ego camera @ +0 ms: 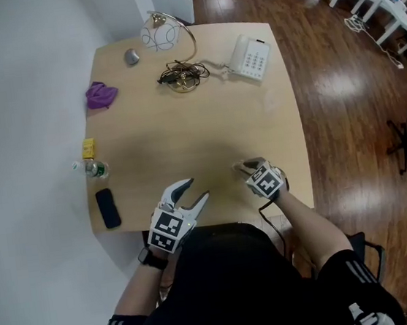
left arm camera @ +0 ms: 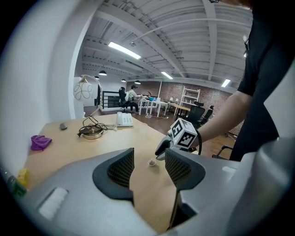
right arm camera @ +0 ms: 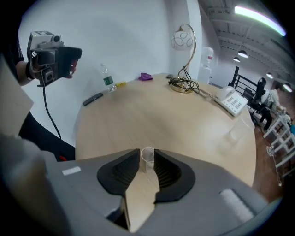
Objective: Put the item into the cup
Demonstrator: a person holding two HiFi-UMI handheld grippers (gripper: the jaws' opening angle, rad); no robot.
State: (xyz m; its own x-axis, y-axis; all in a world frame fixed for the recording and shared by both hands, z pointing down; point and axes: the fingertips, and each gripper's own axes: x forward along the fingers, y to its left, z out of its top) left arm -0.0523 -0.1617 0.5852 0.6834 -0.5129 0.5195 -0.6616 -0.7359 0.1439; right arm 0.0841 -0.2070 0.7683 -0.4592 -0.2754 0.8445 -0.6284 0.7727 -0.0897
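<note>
Small clear plastic cup (right arm camera: 147, 158) stands upright on pale wooden table (ego camera: 184, 124) nr. front edge, betw. parted, non-pinching jaw tips of right gripper (right arm camera: 147, 152), prob. positioned for loading; left gripper (left arm camera: 149, 158) alongside, jaws apart & empty.

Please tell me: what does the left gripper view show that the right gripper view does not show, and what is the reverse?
Only the left gripper view shows the right tongs from outside, standing close behind the cup. Only the right gripper view shows the left tongs from outside, and the black flat device near the table edge. Both views show the small clear cup, the lamp, the white telephone and the purple cloth on the table.
</note>
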